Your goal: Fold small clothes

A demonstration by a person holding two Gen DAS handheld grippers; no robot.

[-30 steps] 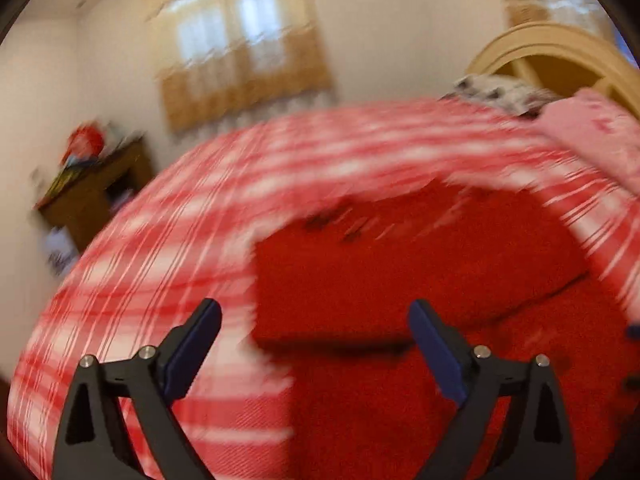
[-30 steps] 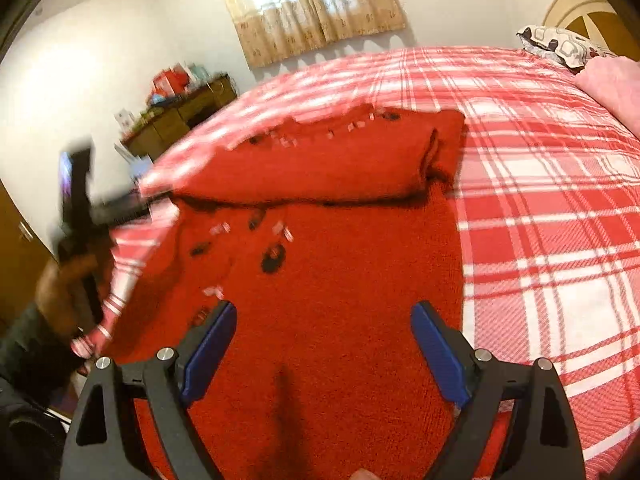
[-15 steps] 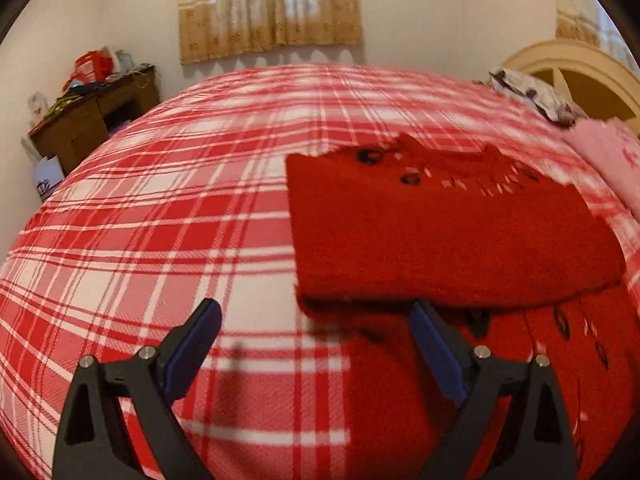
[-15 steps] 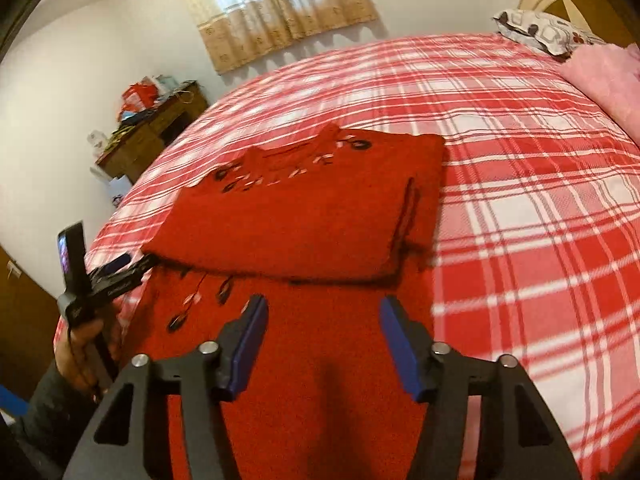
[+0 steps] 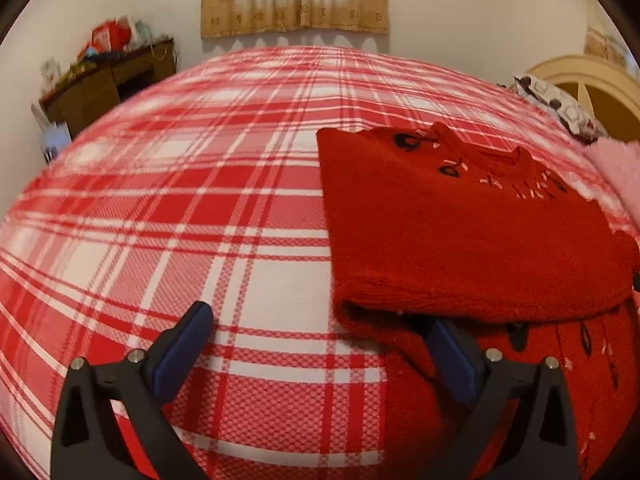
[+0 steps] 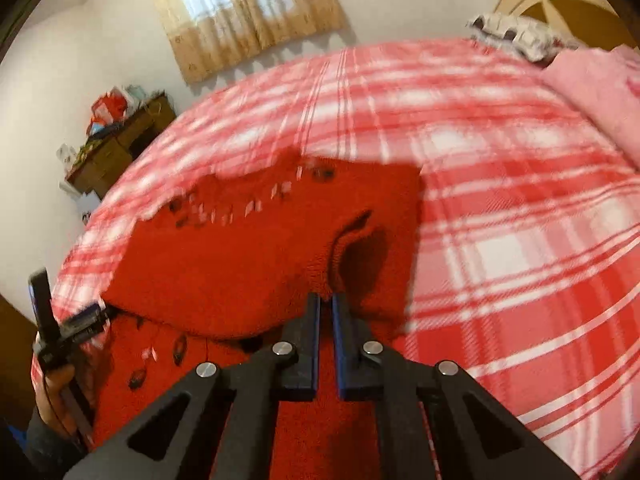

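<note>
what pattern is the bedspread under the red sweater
Red and white plaid bedspread; clearest in the left wrist view, beside the sweater.

Right gripper (image 6: 326,300): fingers (image 6: 310,344) closed together, nipping the folded red sweater's (image 6: 240,256) near edge.
Sweater: upper part folded over lower, on the plaid bedspread (image 6: 500,208).
Left gripper (image 6: 64,320): at the sweater's left edge, held in a hand (image 6: 56,396).
</note>
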